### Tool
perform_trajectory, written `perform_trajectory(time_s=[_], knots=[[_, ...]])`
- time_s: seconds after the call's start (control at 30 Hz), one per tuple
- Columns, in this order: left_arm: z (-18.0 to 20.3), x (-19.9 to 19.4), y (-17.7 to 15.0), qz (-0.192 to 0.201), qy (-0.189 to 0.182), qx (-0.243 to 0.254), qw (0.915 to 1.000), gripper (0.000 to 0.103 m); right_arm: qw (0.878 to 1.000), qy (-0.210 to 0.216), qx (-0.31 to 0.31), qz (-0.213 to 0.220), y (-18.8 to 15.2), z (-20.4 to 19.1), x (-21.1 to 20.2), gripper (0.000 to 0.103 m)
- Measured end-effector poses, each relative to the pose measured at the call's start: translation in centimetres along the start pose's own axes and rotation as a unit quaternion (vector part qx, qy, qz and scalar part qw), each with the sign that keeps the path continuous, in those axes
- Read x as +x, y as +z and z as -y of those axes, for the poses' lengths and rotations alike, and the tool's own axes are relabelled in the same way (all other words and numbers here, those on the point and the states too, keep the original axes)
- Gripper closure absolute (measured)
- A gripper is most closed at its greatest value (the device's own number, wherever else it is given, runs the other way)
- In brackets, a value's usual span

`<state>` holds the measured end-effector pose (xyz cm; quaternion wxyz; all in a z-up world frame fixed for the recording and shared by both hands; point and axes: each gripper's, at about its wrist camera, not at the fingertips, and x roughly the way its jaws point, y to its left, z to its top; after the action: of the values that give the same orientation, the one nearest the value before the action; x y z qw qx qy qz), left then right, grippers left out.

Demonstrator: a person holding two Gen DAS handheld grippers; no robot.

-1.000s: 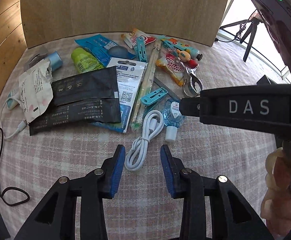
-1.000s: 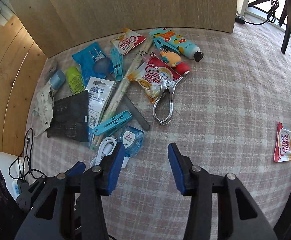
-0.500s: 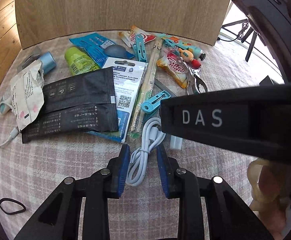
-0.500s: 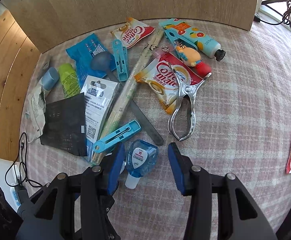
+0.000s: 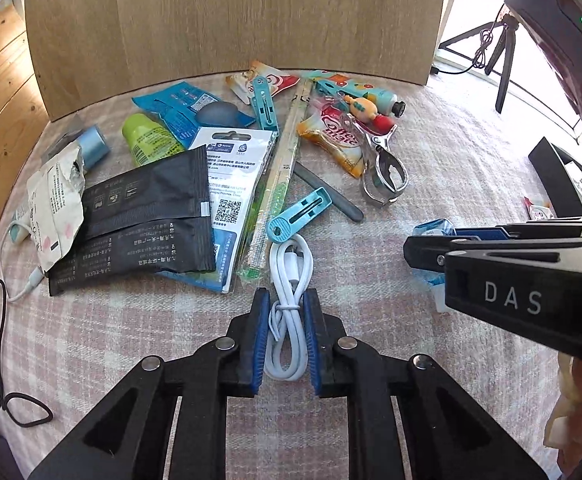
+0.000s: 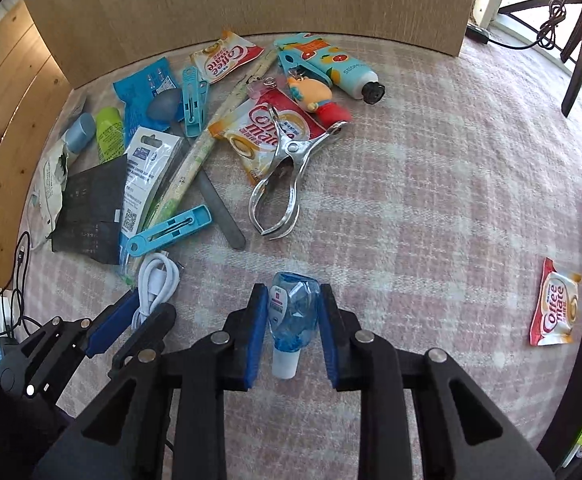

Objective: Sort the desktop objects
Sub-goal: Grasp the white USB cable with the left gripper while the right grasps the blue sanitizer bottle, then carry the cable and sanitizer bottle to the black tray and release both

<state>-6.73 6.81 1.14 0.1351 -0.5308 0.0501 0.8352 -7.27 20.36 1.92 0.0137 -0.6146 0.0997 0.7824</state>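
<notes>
Since a second ago our left gripper (image 5: 285, 336) has narrowed around the coiled white cable (image 5: 290, 308), its jaws closing with the blue pads touching the coil's sides, while our right gripper (image 6: 293, 332) has shifted over the blue correction-tape dispenser (image 6: 291, 312), which was beside it before. Its jaws are closing too, the left pad touching the dispenser and the right just beside it. Both things lie on the checked tabletop (image 6: 431, 216), near the pile of packets and clips.

Cable (image 5: 291, 300) lies btwn left tongs (image 5: 287, 336), correction tape (image 6: 293, 312) btwn right tongs (image 6: 293, 334), clutter behind both.
</notes>
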Motion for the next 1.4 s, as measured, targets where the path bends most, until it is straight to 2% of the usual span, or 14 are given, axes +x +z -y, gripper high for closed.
perform_trajectory(time_s=[0.1,0.33,0.53,0.7,0.9,1.07,1.23,1.4], knots=[[-0.6,-0.5,-0.5,-0.006,-0.021,-0.026,0.9994,0.088,1.000,0.010,0.012,0.003,-1.0,1.3,-0.6,0.078],[-0.2,-3.3,-2.0,-0.002,-0.032,-0.056,0.9979,0.088,0.999,0.031,0.031,0.026,-3.8,3.6,-3.7,0.078],[3.7,-7.1,-2.4,0.020,-0.053,-0.042,0.9975,0.088,0.997,0.041,0.042,0.049,-7.0,6.9,-7.7,0.078],[10.2,-9.1,-2.6,0.028,-0.097,-0.004,0.9949,0.088,0.994,0.038,0.070,0.074,-9.2,10.1,-9.8,0.078],[20.0,-10.3,-3.9,0.018,-0.163,0.053,0.9850,0.088,0.987,0.014,0.124,0.098,-14.2,18.0,-13.6,0.078],[27.8,-10.4,-5.6,0.007,-0.195,0.104,0.9754,0.088,0.978,-0.014,0.178,0.110,-18.4,25.1,-16.2,0.078],[33.6,-10.5,-7.1,0.000,-0.217,0.139,0.9662,0.088,0.969,-0.037,0.214,0.118,-21.3,30.6,-18.0,0.078],[37.0,-10.5,-7.6,0.000,-0.215,0.161,0.9632,0.088,0.964,-0.043,0.230,0.125,-22.9,33.7,-19.2,0.078]])
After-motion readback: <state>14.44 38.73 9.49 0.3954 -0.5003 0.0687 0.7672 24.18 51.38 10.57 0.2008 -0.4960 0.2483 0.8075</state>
